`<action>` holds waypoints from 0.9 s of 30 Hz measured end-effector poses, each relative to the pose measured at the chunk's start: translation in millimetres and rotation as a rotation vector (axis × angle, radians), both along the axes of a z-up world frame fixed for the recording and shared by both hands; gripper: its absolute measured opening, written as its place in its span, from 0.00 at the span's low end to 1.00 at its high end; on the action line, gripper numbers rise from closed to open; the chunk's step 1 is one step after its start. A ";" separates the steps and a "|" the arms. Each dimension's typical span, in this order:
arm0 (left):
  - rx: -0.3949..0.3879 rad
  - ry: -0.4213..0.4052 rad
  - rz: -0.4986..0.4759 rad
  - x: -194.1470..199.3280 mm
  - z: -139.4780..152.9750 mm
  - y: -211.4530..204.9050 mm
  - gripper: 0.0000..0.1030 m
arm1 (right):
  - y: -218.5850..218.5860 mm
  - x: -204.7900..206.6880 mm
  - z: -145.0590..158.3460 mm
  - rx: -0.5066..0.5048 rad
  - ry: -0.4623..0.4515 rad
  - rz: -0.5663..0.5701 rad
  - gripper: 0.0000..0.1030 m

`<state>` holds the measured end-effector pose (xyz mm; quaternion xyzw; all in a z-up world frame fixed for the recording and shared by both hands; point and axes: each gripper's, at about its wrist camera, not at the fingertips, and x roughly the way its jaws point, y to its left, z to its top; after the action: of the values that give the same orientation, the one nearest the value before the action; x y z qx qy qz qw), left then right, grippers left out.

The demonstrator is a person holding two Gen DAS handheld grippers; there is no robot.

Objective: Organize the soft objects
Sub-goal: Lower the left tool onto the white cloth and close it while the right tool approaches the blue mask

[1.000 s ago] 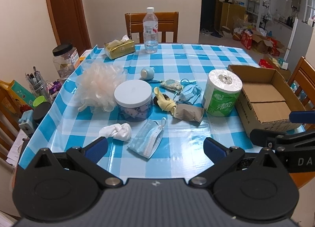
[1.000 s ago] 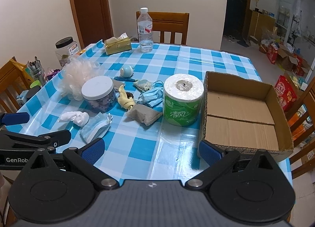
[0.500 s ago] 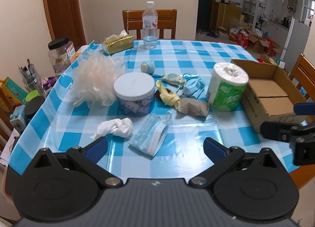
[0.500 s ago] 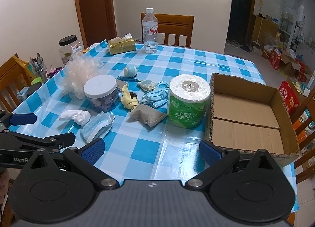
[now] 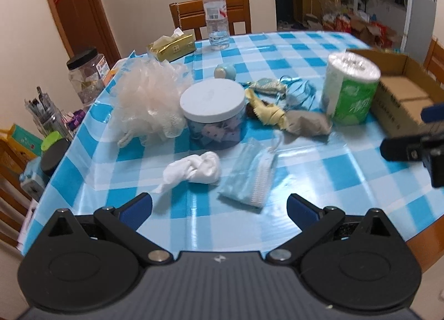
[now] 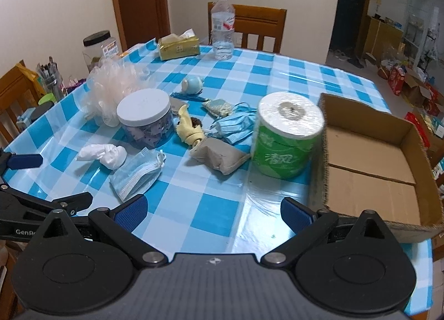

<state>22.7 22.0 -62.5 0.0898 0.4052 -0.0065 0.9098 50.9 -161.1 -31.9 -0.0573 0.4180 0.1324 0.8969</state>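
Note:
Soft items lie on the blue checked table: a white cloth wad [image 5: 195, 170] [image 6: 106, 154], a folded blue face mask [image 5: 249, 174] [image 6: 137, 171], a second blue mask [image 6: 233, 126], a grey pouch [image 5: 305, 126] [image 6: 222, 155], a yellow cloth [image 5: 267, 113] [image 6: 188, 128] and a pale bath pouf [image 5: 147, 98] [image 6: 111, 84]. An open cardboard box [image 6: 371, 159] stands at the right. My left gripper [image 5: 219, 205] is open and empty just short of the white cloth and folded mask. My right gripper [image 6: 213, 210] is open and empty over the near table edge.
A white-lidded jar [image 5: 213, 114], a green toilet paper roll [image 6: 287, 139], a water bottle [image 6: 222, 26], a gold tissue pack [image 5: 172, 45] and a small blue ball [image 6: 193, 84] stand among the items. Jars and pens sit at the left edge [image 5: 47, 117]. Wooden chairs surround the table.
Both grippers have moved forward and lower toward the table; the items loom larger. My left gripper has closed in on the white cloth and mask. Nothing on the table has moved.

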 end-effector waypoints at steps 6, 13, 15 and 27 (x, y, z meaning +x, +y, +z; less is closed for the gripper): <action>0.002 0.014 -0.026 10.5 -8.8 16.0 0.99 | 23.1 20.4 -16.4 -0.008 0.038 0.033 1.00; -0.001 0.030 -0.006 23.0 -15.0 43.1 0.99 | 56.2 50.5 -37.6 -0.024 0.073 0.074 1.00; -0.006 0.033 0.007 25.7 -14.9 53.0 0.99 | 65.3 60.6 -44.2 -0.028 0.083 0.080 1.00; -0.030 0.054 0.082 32.0 -16.3 87.9 0.99 | 127.6 117.8 -88.8 -0.049 0.149 0.097 1.00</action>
<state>54.6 109.9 -78.9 0.0593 0.4329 0.0221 0.8992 168.7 -33.5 -120.7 -0.0893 0.4832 0.1692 0.8543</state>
